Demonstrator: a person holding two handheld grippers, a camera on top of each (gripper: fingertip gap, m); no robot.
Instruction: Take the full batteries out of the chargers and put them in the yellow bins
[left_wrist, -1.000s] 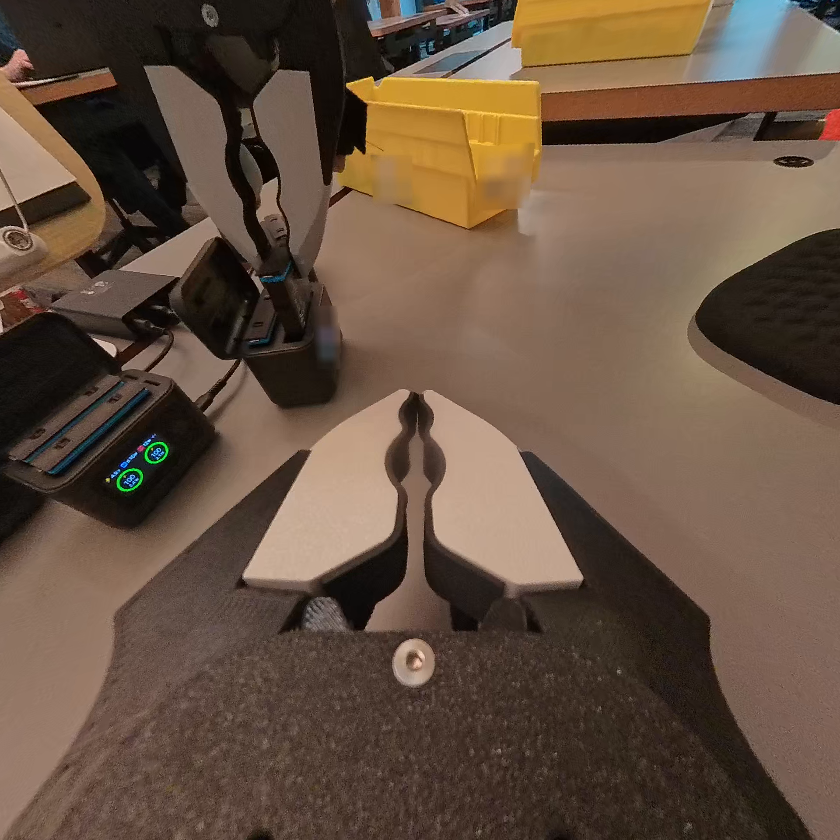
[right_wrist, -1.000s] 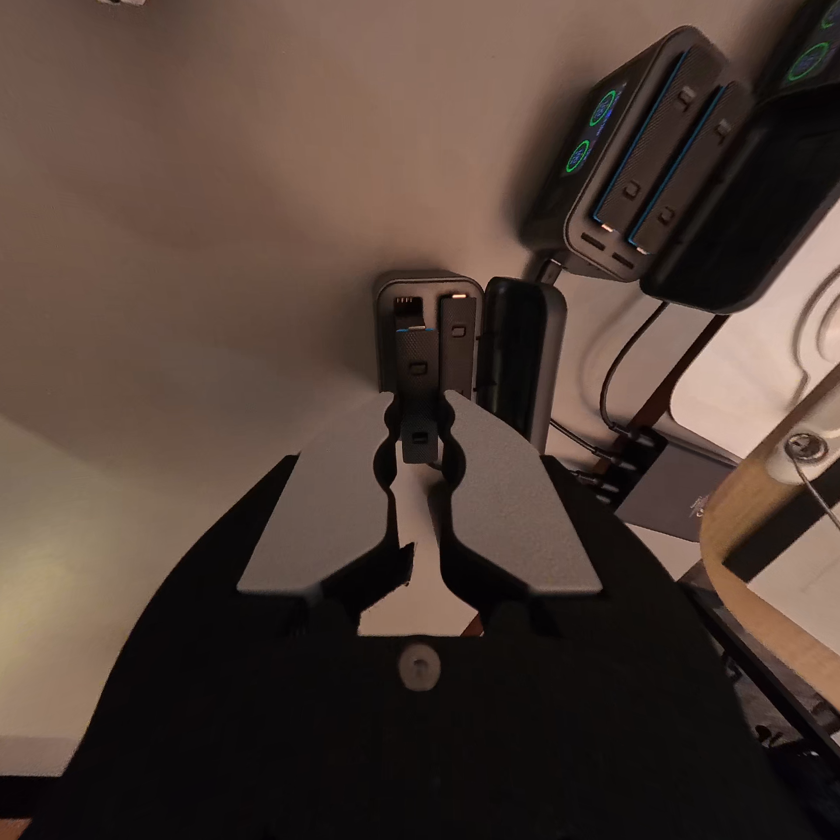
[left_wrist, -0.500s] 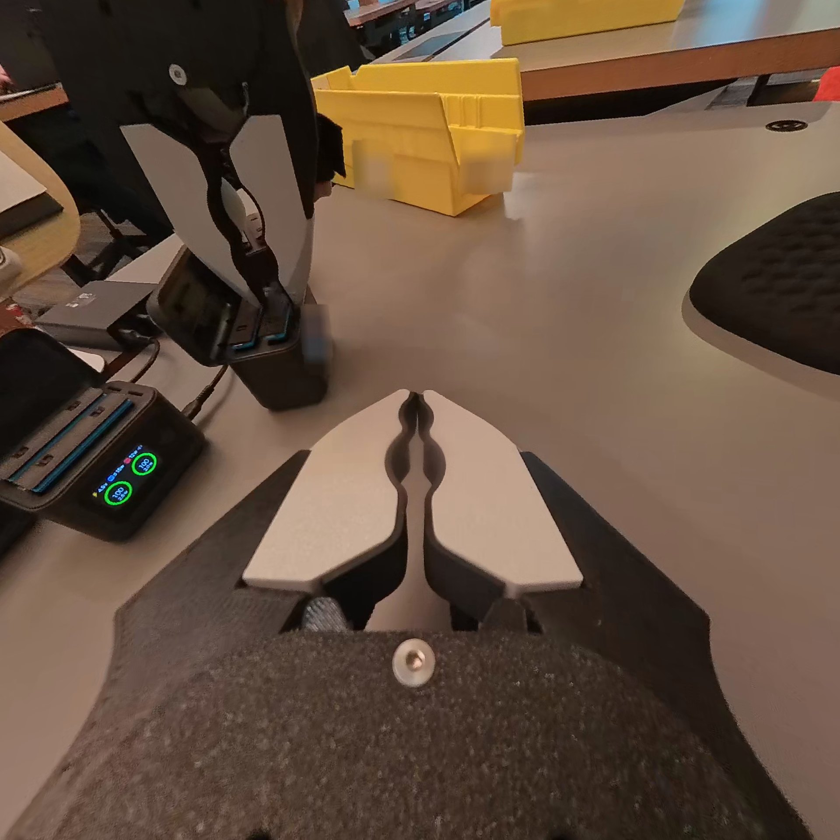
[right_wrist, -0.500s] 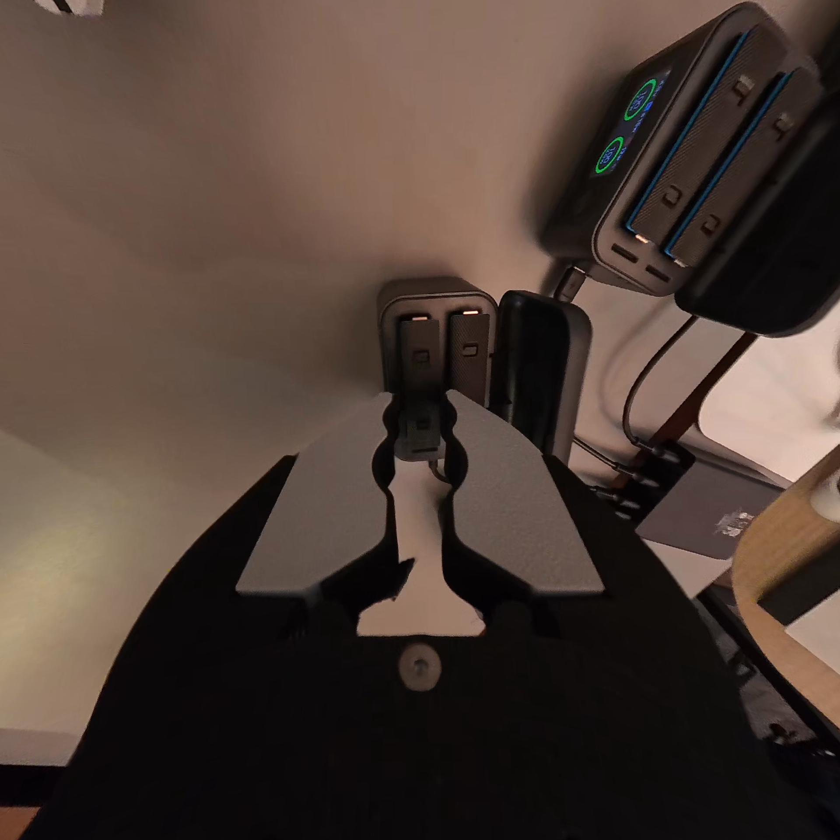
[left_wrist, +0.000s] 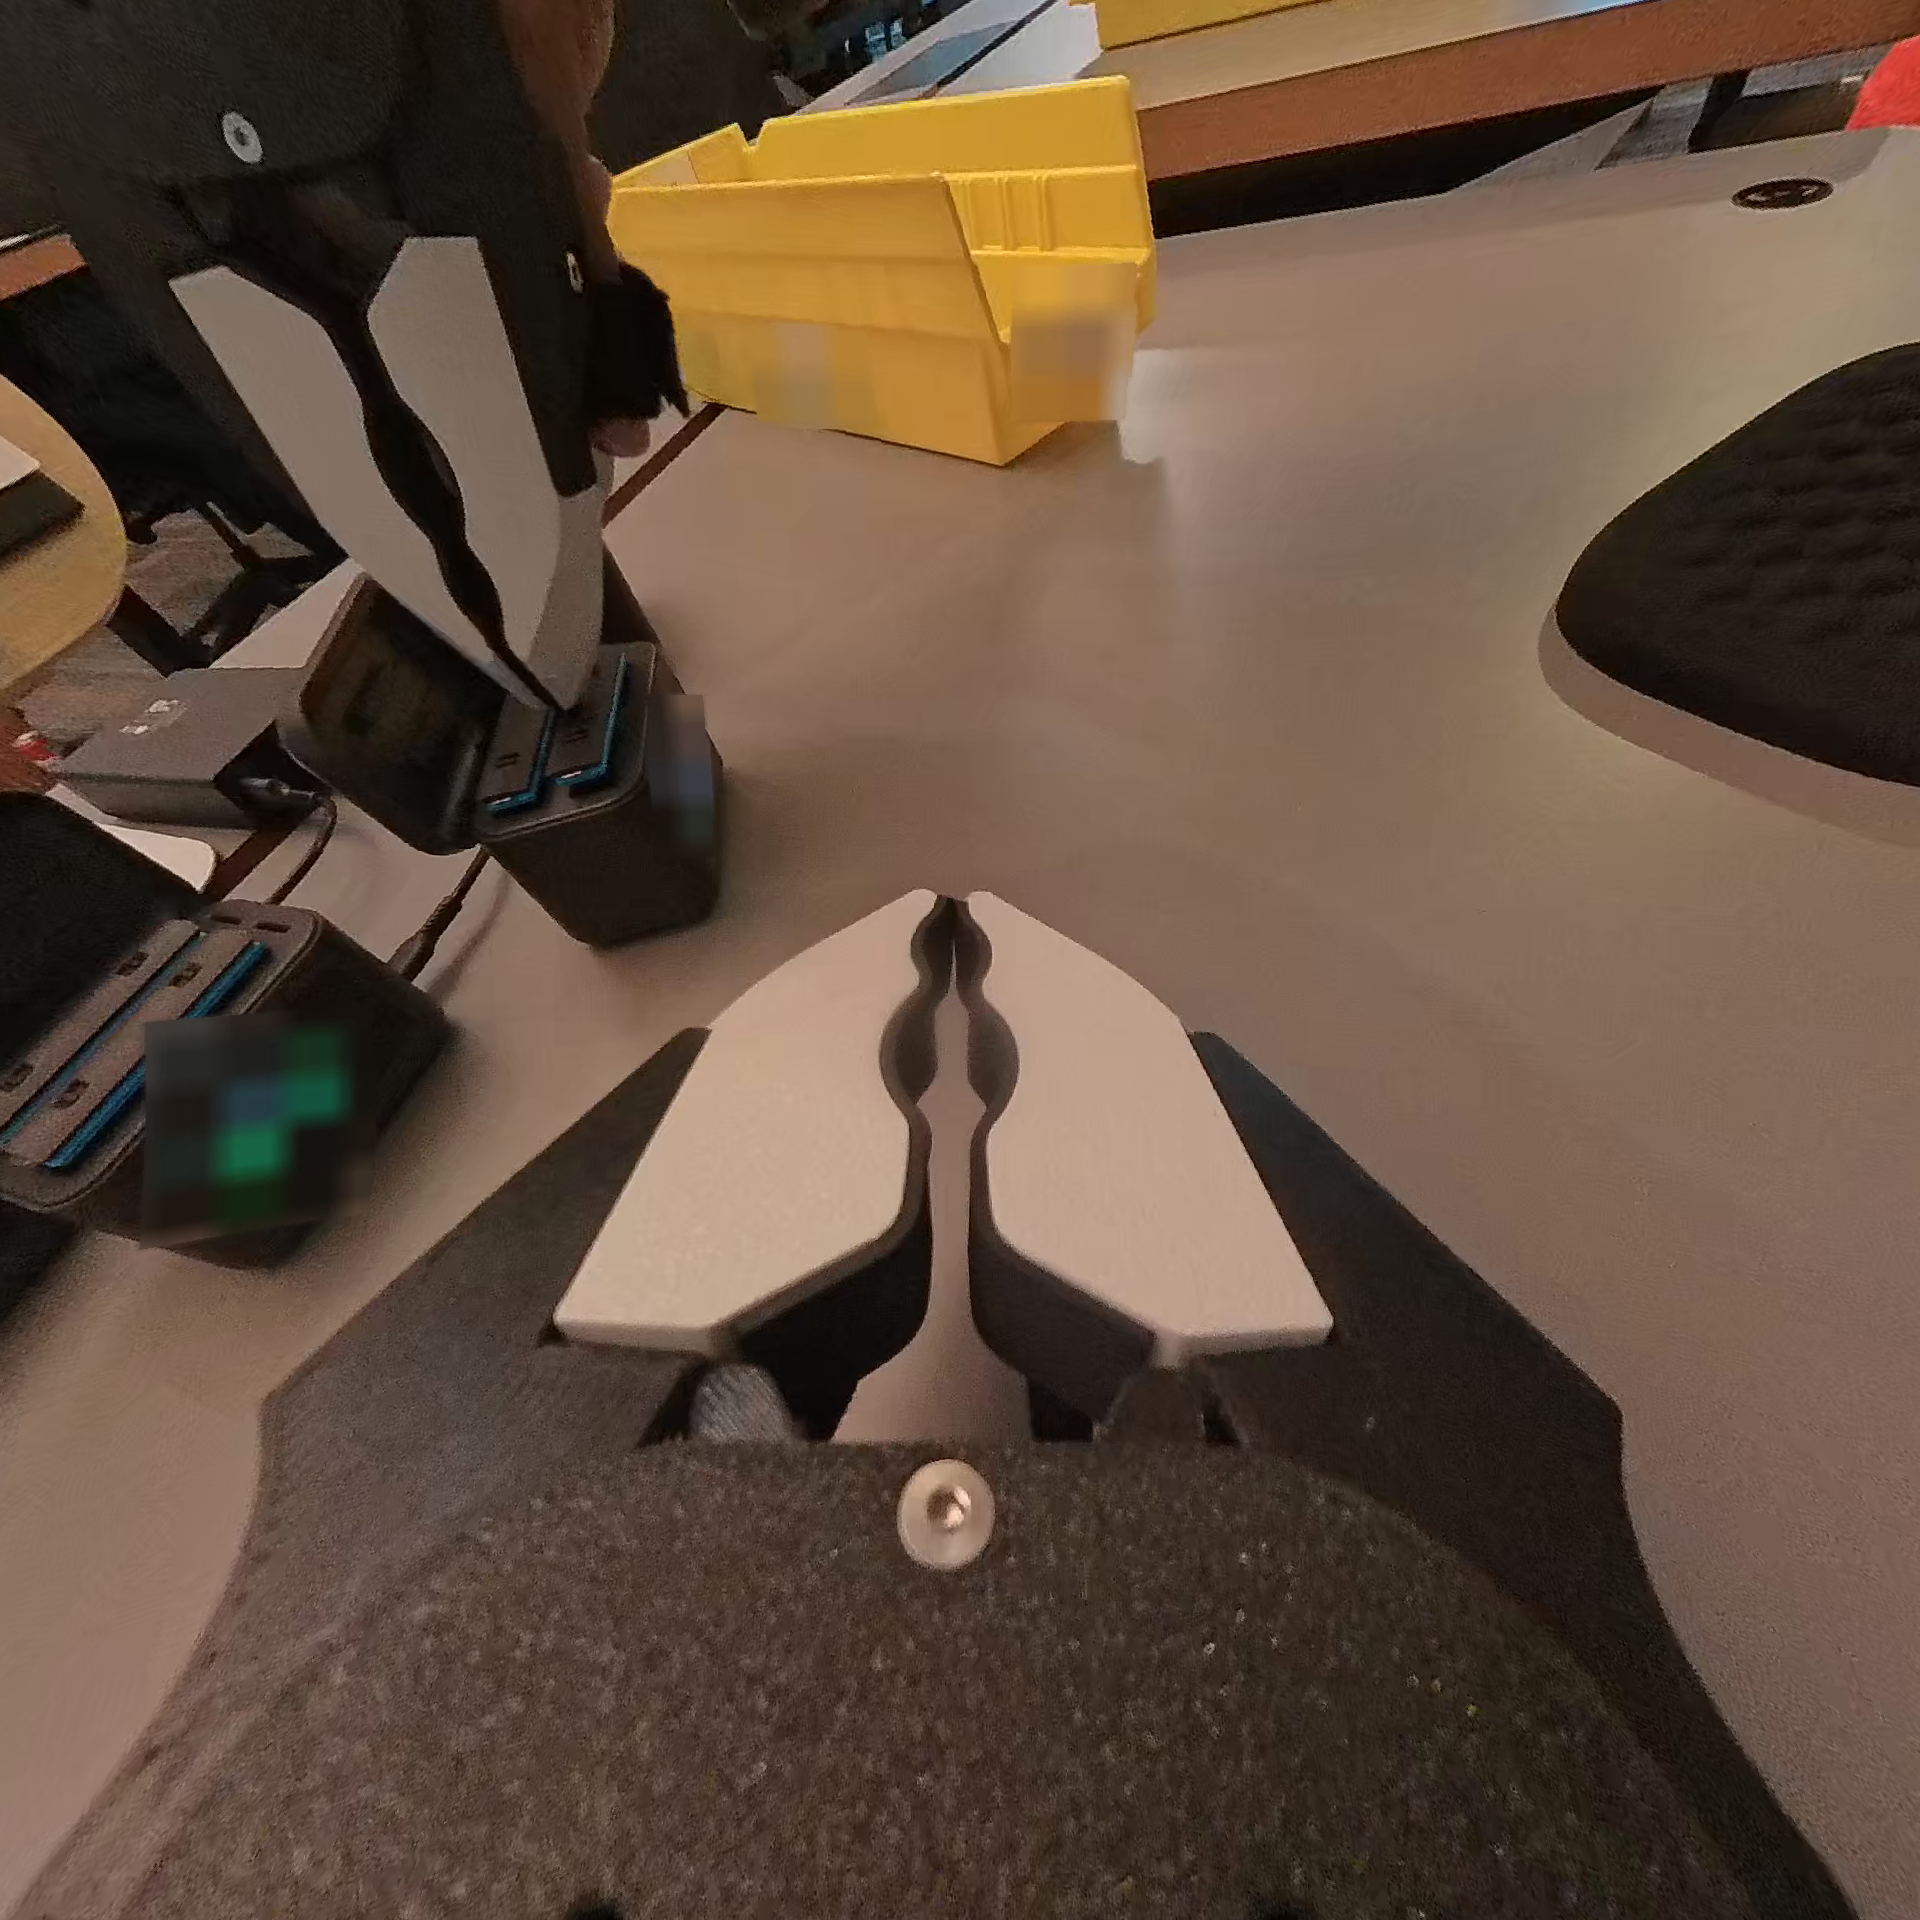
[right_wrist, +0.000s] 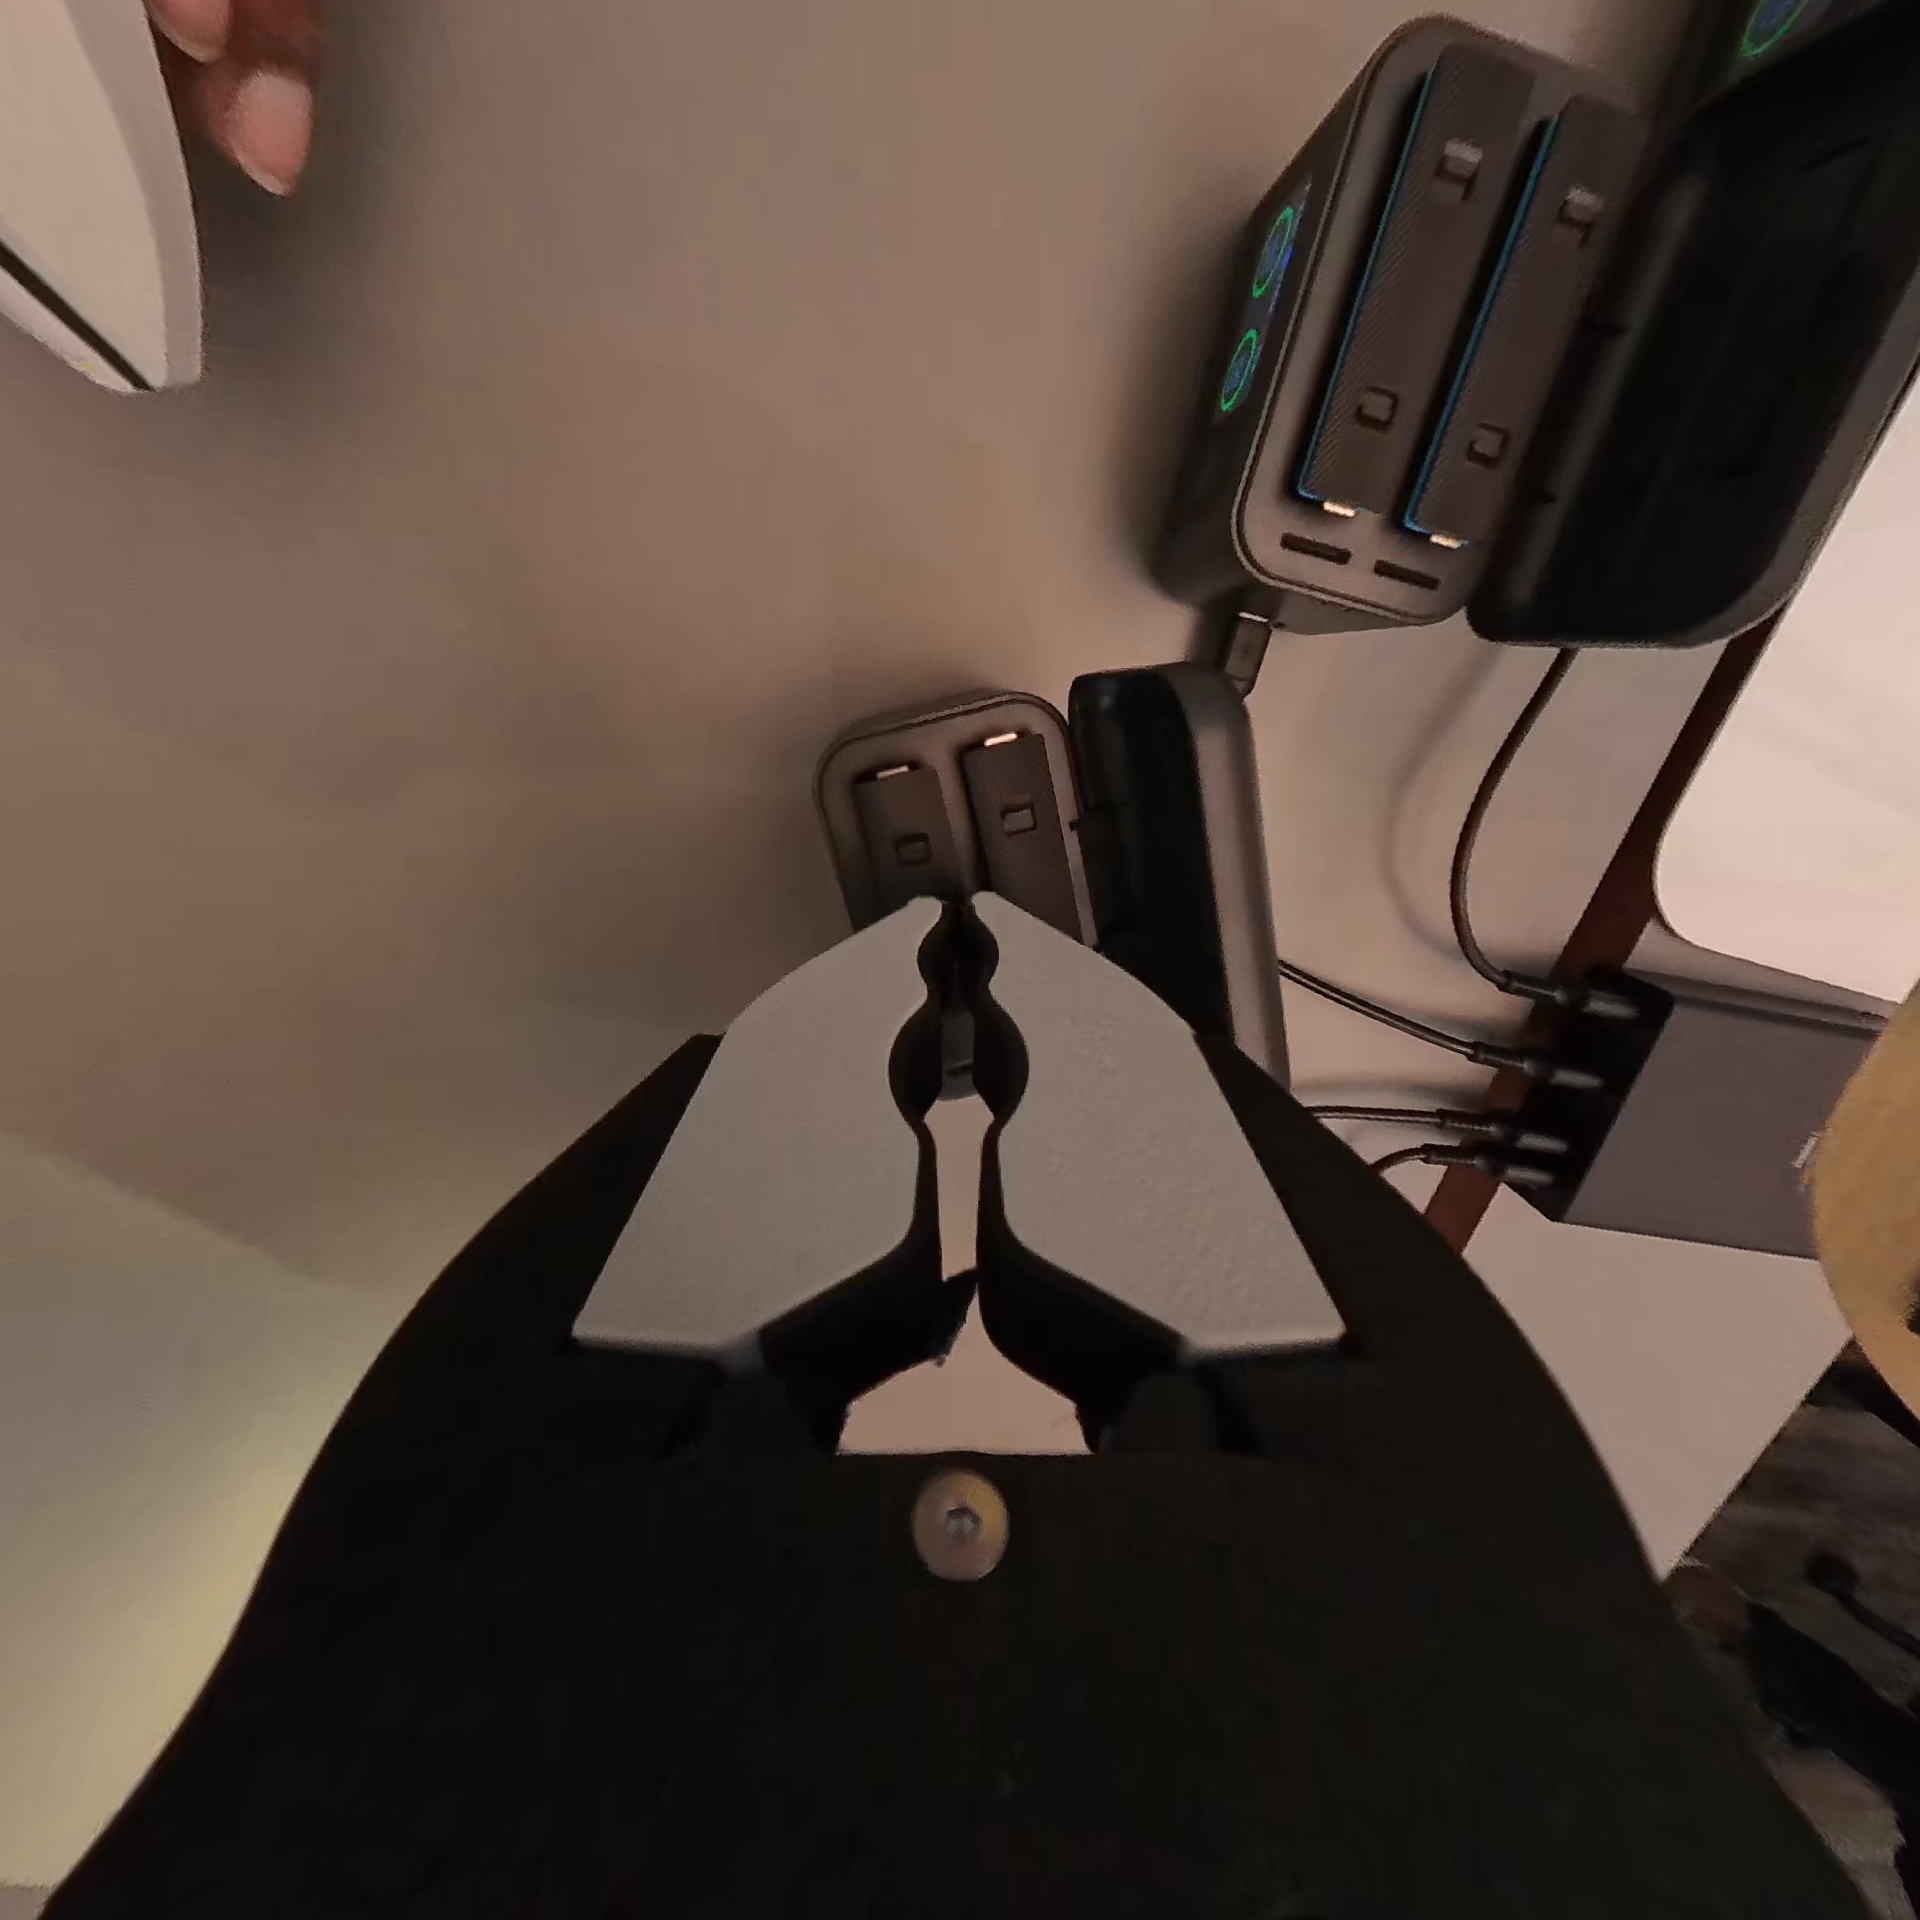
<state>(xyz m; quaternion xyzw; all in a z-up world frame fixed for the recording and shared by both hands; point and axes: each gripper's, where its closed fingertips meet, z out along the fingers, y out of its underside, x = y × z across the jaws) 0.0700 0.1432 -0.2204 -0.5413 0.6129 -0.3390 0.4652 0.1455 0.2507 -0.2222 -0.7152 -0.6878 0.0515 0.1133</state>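
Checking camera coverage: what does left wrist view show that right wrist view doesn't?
Left wrist only: the yellow bin, a black pad at the right, and the left tongs shut and empty over bare table.

Right wrist only: the right tongs' own closed tips seen from behind, and the cables entering the grey hub.

Both: the small charger with two seated batteries and the larger charger.

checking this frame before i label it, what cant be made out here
- Left wrist view: the near charger screen is covered by a mosaic patch.
- Left wrist view: the inside of the yellow bin is hidden by its front wall.
- Right wrist view: the near ends of the two batteries in the small charger sit behind the shut right tool.
- Right wrist view: the left tool is cut off by the frame edge.
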